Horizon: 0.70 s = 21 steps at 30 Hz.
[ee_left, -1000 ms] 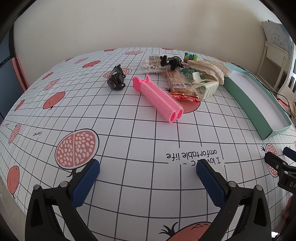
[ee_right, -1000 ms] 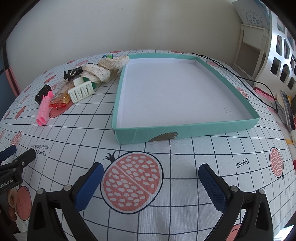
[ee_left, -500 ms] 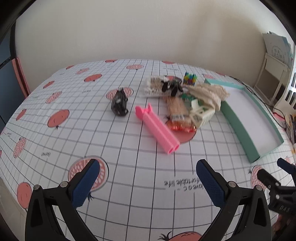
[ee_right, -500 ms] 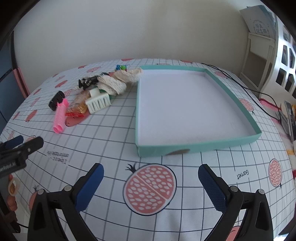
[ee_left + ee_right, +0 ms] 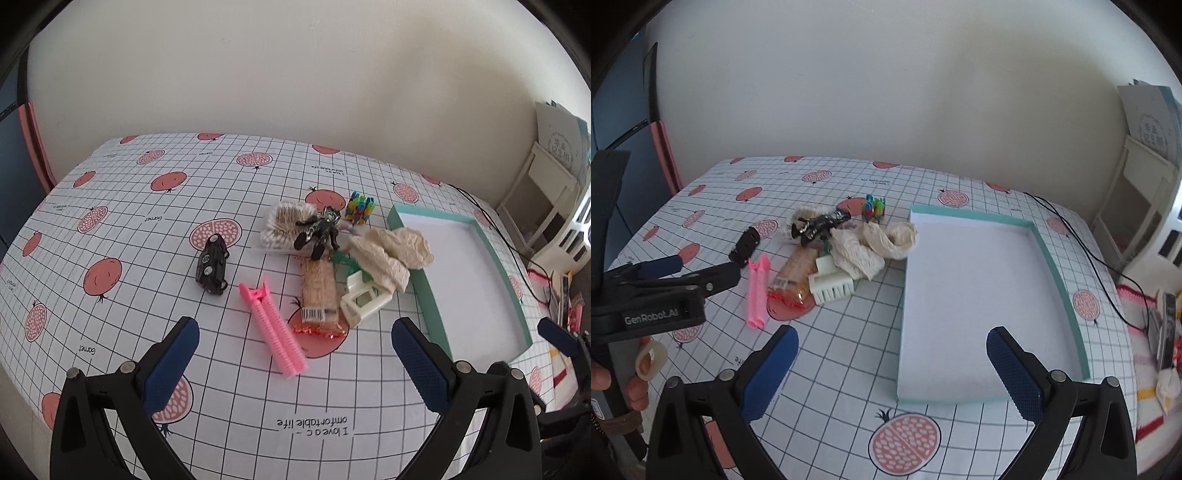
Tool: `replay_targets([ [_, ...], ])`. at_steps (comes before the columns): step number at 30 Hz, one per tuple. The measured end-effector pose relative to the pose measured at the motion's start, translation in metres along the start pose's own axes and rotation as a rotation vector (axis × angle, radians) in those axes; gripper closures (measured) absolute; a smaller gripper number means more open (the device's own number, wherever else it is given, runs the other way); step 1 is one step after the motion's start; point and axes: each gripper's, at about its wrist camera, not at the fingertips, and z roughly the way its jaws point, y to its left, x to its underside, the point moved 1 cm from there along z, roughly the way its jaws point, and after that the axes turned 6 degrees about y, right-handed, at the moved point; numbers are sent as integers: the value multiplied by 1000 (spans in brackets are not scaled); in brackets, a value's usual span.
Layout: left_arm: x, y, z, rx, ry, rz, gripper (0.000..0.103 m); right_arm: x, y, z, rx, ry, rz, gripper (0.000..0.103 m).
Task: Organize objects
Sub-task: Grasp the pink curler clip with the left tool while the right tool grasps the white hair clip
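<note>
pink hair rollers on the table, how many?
2, clipped side by side as one pink pair, lying on the tablecloth right of the black toy car and left of the snack packet. More could be hidden under the pile.

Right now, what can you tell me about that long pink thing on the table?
The pink hair roller looks like plastic: two ribbed tubes side by side, joined at a small clip at the far end. It lies flat on the pomegranate tablecloth, slanting from the black toy car towards the left gripper. It seems to touch nothing else; the snack packet lies just beside it. Neither gripper holds it.
</note>
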Motion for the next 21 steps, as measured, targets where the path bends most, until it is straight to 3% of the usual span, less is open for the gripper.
replay_targets([
  [4, -21, 2, -4, 4, 37, -73, 0, -18, 4, 5, -25, 31, -31, 0],
  [8, -34, -2, -5, -9, 55, -83, 0, -31, 7, 13, -36, 56, -58, 0],
  [21, -48, 13, 51, -97, 187, -205, 0, -65, 16, 73, -113, 181, -125, 0],
])
